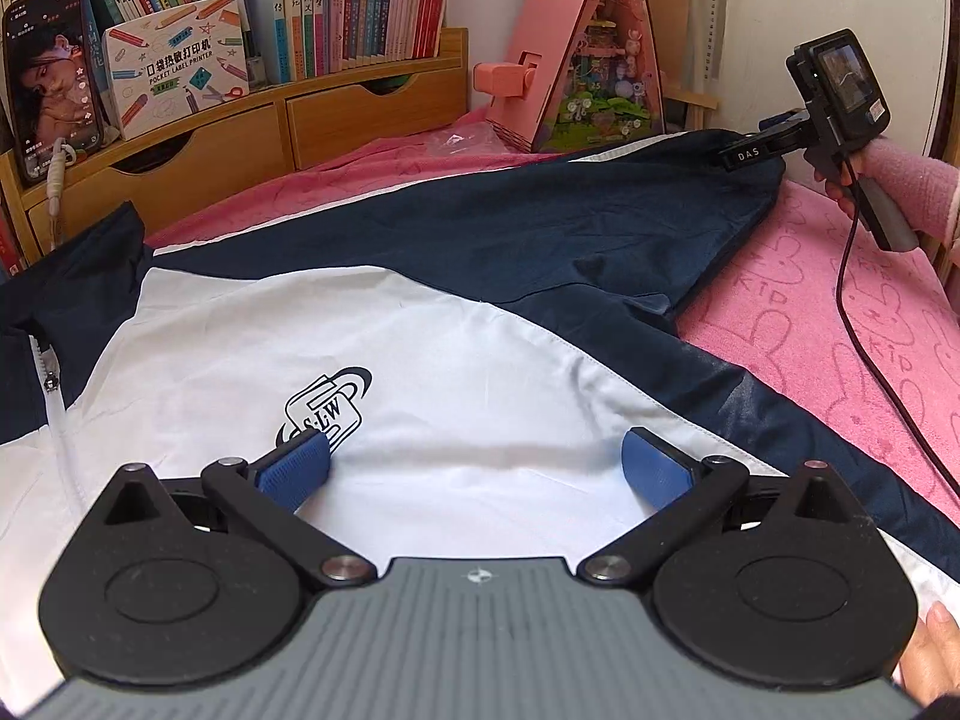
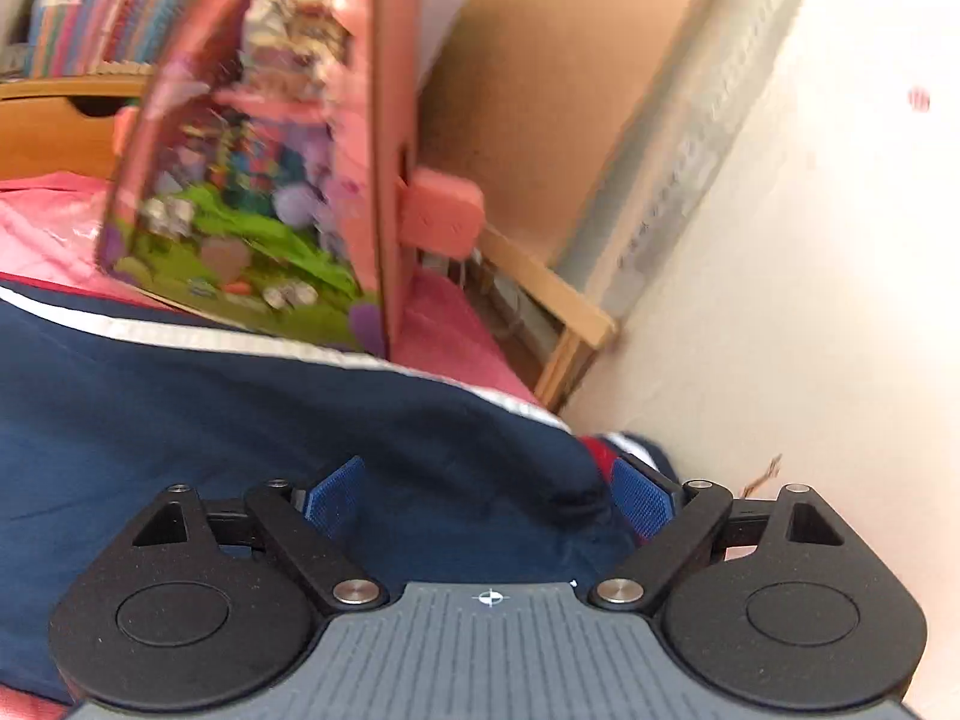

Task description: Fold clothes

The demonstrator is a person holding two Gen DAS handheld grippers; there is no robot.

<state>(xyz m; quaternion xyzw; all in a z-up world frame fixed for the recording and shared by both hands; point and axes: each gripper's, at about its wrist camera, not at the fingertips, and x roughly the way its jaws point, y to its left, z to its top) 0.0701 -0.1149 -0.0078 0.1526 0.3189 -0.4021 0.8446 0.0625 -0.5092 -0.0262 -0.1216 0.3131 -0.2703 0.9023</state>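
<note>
A navy and white zip jacket (image 1: 456,354) with a printed crest lies spread flat on a pink bedspread (image 1: 840,330). My left gripper (image 1: 474,462) sits open low over the white chest panel, its blue pads (image 1: 294,471) on either side of bare fabric beside the crest. One navy sleeve (image 1: 630,210) stretches out to the far right. At its end a hand in a pink sleeve holds my right gripper (image 1: 744,147). In the right wrist view the right gripper (image 2: 489,501) is open wide, with the sleeve end (image 2: 300,420) and its red and white cuff (image 2: 606,450) between the pads.
A wooden shelf with drawers (image 1: 252,138), books, a label printer box and a propped phone (image 1: 51,72) lines the far side. A pink dollhouse (image 1: 576,60) stands just behind the sleeve. The white wall (image 2: 810,300) is close on the right. A black cable (image 1: 864,348) trails across the bedspread.
</note>
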